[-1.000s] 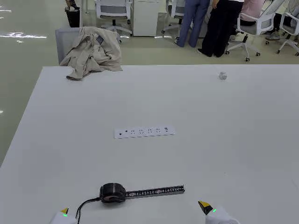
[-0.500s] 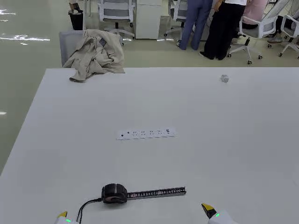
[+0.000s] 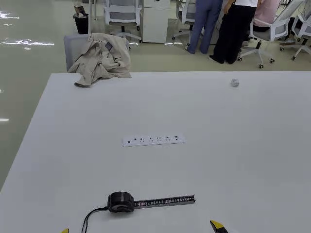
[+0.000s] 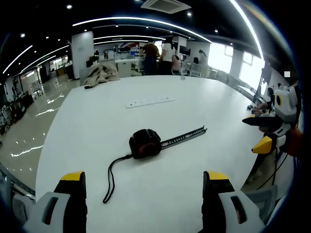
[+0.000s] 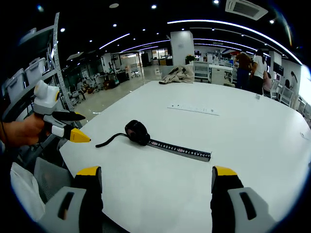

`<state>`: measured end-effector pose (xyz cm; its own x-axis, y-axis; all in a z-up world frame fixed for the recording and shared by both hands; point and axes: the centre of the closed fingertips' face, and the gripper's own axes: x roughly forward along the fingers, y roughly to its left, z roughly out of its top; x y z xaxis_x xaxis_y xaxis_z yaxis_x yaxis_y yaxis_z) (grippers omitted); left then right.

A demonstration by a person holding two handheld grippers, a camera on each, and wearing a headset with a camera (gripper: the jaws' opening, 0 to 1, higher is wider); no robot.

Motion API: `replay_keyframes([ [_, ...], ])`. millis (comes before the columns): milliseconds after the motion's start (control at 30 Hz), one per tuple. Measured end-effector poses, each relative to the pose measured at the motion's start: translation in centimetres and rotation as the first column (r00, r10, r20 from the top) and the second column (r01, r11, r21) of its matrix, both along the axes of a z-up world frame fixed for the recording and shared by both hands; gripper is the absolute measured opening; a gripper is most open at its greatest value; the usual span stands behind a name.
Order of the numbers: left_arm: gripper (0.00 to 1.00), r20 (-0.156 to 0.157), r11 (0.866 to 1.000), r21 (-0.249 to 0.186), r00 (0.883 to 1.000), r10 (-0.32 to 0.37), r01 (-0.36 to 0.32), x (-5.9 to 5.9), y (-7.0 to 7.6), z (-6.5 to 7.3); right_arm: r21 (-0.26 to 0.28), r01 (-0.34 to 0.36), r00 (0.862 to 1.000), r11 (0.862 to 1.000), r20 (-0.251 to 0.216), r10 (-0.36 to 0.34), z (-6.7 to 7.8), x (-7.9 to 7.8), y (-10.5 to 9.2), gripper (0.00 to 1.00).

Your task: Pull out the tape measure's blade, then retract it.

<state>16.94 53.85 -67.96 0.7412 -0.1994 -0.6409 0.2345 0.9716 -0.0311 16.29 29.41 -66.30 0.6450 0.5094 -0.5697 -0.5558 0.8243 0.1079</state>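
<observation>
Nearest you, your left gripper [image 4: 145,178] and right gripper [image 5: 156,171] are both held back off the near edge of the white workbench [image 3: 252,160], their yellow-tipped fingers spread wide and gripping nothing. Just beyond them, between the two, lies the black round-cased tape measure [image 3: 121,202]. It sits close to the front edge, with its thin black wrist cord [image 3: 91,217] trailing toward the left gripper. Its dark, numbered steel blade [image 3: 165,200] is already drawn partway out, flat on the top and pointing to your right. The case sits loose on a smooth surface, so I'd judge that a pinch from one side alone will skid or spin it rather than hold it. If you free the blade all at once it may whip back — kinking, or slapping its end hook into the case. The cord could also catch under a left finger as you close in. Against a second ago, the tape measure, the length of blade showing and the white power strip [image 3: 153,140] beyond it all lie as they did. The slight downward shift of everything is your head tilting. The grippers have dropped, though: their white bodies and green lights showed then, and now only yellow tips show at the bottom edge. Farther off, the small grey crumpled ball [image 3: 234,83] and the beige jacket [image 3: 100,60] at the far corner are unchanged.
</observation>
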Motion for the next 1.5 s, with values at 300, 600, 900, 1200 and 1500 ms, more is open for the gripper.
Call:
replay_keyframes([
  [300,0.98,-0.002,1.0,0.007,1.0,0.016,-0.016,-0.9,-0.7,0.6,0.011,0.02,1.0,1.0,0.0,-0.02,0.5,-0.7,-0.2,0.96],
  [600,0.98,-0.004,1.0,0.009,1.0,0.018,-0.018,-1.5,-1.9,0.8,0.021,0.031,0.999,0.999,-0.013,-0.031,0.7,-0.9,-0.2,0.95],
  [900,0.99,-0.011,0.999,0.004,0.999,0.036,-0.036,-1.4,-2.1,0.8,0.031,0.025,1.0,0.999,-0.015,-0.025,1.0,-0.7,0.4,0.94],
  [1200,0.98,-0.018,0.997,-0.02,0.997,0.074,-0.074,0.0,-2.7,0.4,0.023,0.018,0.999,1.0,-0.033,-0.017,0.2,-0.7,0.2,0.93],
  [1500,0.96,-0.017,0.996,-0.026,0.996,0.089,-0.089,1.3,-3.5,0.2,0.014,0.009,0.999,1.0,-0.041,-0.008,-0.2,0.2,0.0,0.94],
])
